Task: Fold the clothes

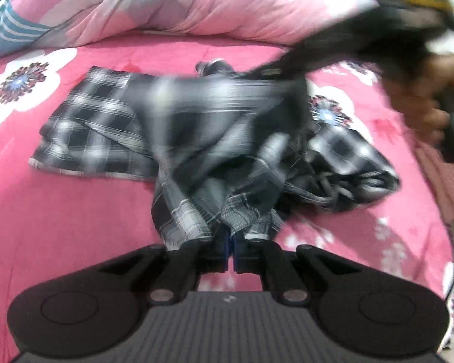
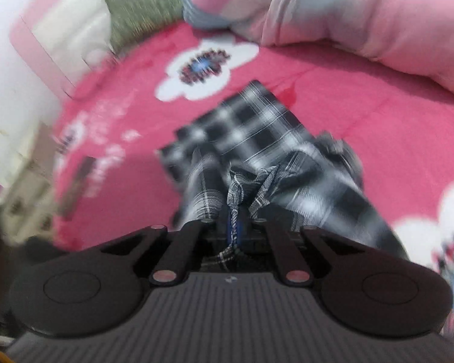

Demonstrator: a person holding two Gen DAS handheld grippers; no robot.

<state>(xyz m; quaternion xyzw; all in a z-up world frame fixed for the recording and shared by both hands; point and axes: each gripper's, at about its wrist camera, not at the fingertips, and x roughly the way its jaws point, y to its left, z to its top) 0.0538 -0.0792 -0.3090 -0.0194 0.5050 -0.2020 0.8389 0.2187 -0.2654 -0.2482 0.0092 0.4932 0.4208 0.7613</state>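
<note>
A black-and-white plaid garment [image 1: 106, 127] lies on the pink bedspread [image 1: 60, 217], one flat part stretched to the left, the rest bunched and blurred with motion. My left gripper [image 1: 230, 242] is shut on a plaid edge of the garment that rises from its fingertips. In the left wrist view my right gripper [image 1: 272, 71] comes in from the upper right, held by a hand [image 1: 420, 103], pinching the cloth's far side. In the right wrist view my right gripper [image 2: 233, 227] is shut on the plaid garment [image 2: 245, 127] and its braided drawstring [image 2: 234, 199].
A pale pink and grey quilt [image 1: 196, 3] is heaped along the far side of the bed. A teal striped cloth [image 1: 12, 27] lies at the far left. In the right wrist view a cream pillow [image 2: 72, 33] and a green striped cushion [image 2: 142, 15] sit by the wall.
</note>
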